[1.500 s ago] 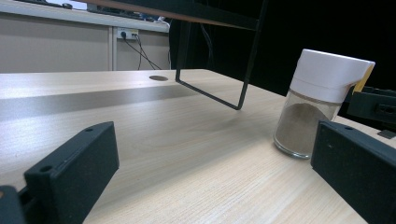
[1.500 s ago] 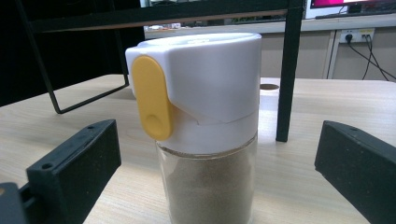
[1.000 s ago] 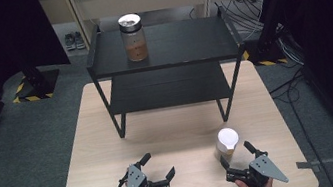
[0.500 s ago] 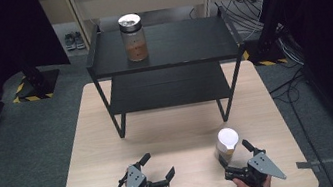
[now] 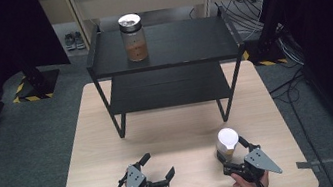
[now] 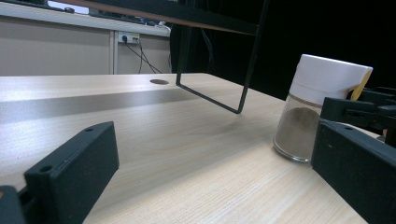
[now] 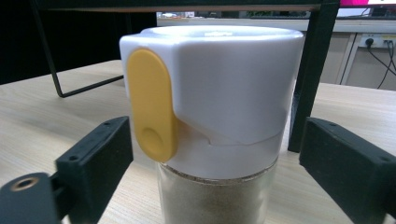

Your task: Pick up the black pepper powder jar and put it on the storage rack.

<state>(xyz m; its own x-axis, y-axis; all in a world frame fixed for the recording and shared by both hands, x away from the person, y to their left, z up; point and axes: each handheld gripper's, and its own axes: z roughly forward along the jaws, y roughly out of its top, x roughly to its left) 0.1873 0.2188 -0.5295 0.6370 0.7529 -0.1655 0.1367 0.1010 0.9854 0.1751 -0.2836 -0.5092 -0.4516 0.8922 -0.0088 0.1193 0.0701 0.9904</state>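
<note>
I have the right gripper (image 5: 231, 161) brought up to the white-capped spice jar (image 5: 227, 145), which stands at the near right of the wooden table (image 5: 180, 127), in front of the right legs of the black two-tier shelf (image 5: 162, 48). In the right gripper view the jar (image 7: 215, 121) sits squarely between my two black jaws, and those jaws have just been closing on it. There is daylight on both sides between pads and jar, so I judge the grip is not yet made: the jaws stand part-way in, holding nothing.

My left gripper (image 5: 158, 168) rests at the near middle of the table, jaws spread wide and empty, well apart from the jar. From its view the jar (image 6: 317, 112) shows off to the right with the other gripper's jaws around it.

So the approach is done; what is left, as I read it, is closing fully on the jar, lifting it, and carrying it wherever it goes. The shelf seems the likely place, since a larger jar of brown contents (image 5: 133, 38) already stands on its top tier, but I cannot tell that for certain.

The spice jar stands upright, its long axis vertical, cap up and glass base flat on the table. Its yellow flip tab (image 7: 152, 112) faces toward me and slightly to the left in the right gripper view. Tan powder fills the lower glass part.
</note>
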